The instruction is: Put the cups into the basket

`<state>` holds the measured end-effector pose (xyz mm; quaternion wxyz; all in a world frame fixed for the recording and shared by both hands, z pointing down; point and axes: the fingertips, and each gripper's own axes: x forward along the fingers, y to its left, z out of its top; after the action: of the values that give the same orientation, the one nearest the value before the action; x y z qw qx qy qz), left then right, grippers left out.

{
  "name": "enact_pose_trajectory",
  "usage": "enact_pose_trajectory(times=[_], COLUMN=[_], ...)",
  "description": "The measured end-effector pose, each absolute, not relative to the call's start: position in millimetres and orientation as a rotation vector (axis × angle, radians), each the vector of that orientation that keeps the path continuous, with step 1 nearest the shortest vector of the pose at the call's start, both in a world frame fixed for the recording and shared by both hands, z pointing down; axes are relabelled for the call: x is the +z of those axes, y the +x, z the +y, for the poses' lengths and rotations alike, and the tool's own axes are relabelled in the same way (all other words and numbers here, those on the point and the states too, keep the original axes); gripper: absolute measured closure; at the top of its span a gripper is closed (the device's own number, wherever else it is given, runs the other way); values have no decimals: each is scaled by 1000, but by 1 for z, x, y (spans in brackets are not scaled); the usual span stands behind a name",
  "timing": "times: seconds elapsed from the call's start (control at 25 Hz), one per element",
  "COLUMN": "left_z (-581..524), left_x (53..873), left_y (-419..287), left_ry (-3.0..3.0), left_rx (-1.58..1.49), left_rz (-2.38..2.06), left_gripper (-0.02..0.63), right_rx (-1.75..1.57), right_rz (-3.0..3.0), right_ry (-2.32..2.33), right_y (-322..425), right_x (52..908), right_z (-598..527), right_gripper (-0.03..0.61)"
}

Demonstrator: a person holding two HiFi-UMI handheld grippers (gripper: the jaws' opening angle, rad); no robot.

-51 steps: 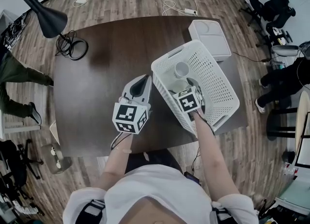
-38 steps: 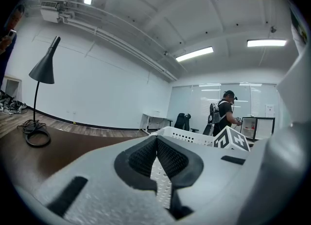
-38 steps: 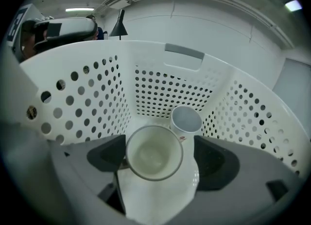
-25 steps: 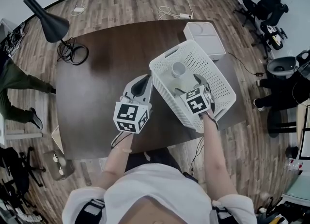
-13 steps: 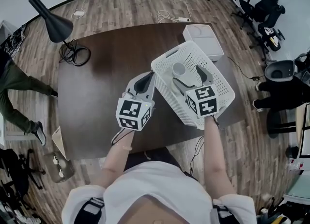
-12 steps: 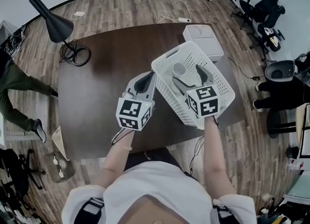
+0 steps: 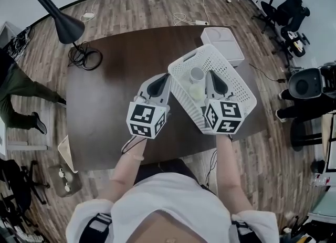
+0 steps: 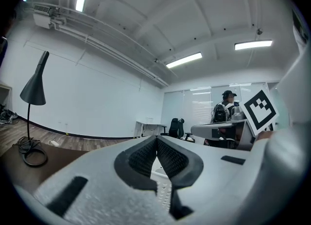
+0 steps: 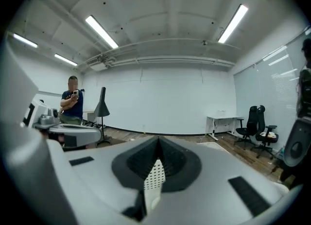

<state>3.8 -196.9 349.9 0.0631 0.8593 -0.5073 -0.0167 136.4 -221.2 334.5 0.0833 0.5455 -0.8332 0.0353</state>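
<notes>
My left gripper (image 7: 163,81) and right gripper (image 7: 213,79) are both pinched together on nothing. The right one hangs over the basket (image 7: 236,84). If I drop it carelessly, I could clip the rim and shove the basket towards the table's (image 7: 105,79) near-right edge. Inside it are the near cup (image 7: 195,93) and the far cup (image 7: 197,73). A white box (image 7: 223,41) sits beyond.
</notes>
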Motion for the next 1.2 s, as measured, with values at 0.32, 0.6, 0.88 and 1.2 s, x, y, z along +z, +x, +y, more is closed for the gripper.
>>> enact_pose_trajectory(times=[0.32, 0.6, 0.88, 1.2], left_z=[-191, -171, -139, -110], left_x=[347, 350, 340, 346], left_y=[-13, -57, -107, -142], left_ry=[2552, 2443, 2341, 2257], left_rx=[-53, -69, -97, -67], left_rz=[-1591, -1727, -1887, -2021], left_gripper=[604, 604, 603, 604], right_rx=[80, 77, 86, 99], right_rz=[-2582, -2736, -2861, -2911], right_ry=[1609, 1447, 1246, 1123], right_y=[84, 9, -55, -90], right_x=[320, 323, 325, 335], right_z=[-198, -172, -146, -127], right_gripper=[566, 566, 566, 566])
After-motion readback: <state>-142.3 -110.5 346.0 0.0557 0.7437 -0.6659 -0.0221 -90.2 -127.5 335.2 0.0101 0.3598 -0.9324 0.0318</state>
